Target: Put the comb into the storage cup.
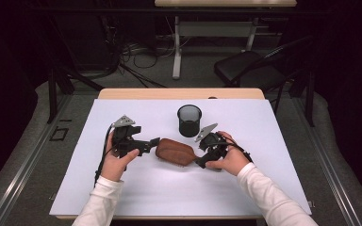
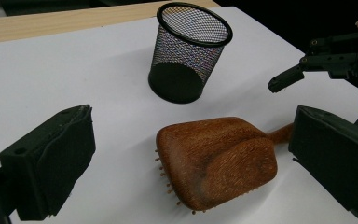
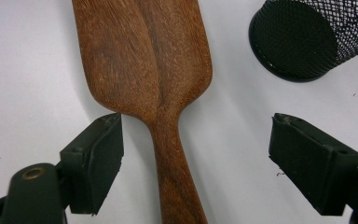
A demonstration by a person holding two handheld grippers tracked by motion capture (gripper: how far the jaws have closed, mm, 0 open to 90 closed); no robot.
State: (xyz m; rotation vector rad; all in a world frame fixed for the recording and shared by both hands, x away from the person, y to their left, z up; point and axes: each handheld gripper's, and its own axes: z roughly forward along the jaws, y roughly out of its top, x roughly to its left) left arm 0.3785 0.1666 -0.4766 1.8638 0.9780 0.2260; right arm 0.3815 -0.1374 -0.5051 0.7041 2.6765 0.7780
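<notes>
Hairbrush (image 1: pixel 175 151) of brown wood lies bristle side down near the middle of the white sheet (image 1: pixel 264 155) on the bench (image 1: pixel 122 93), its paddle head toward the left gripper (image 1: pixel 153 142) and its thin handle running toward the right gripper (image 1: pixel 201 161). From the high view the brush is a dark oval between the two hands, and the bristles cannot be made out there; the left gripper view shows them as short pale pegs poking out under the near edge of the hairbrush (image 2: pixel 219 161). The right gripper view gives the grain and the central ridge of the hairbrush (image 3: pixel 144 60), and how the neck narrows into the handle.

Right gripper (image 3: pixel 196 158) has its jaws spread wide with the handle standing between them, closer to the left pad; that pad sits just beside the shoulder of the head, and it may be brushing the wood, though the angle leaves this unsure. The other pad is well clear. Left gripper (image 2: pixel 191 163) is likewise wide open, its jaws flanking the head without pressing on it.

Behind the brush stands a black mesh cup (image 1: pixel 189 120), upright and near the handle end; the left gripper view looks through the weave of the mesh cup (image 2: pixel 189 53) to its solid base.
</notes>
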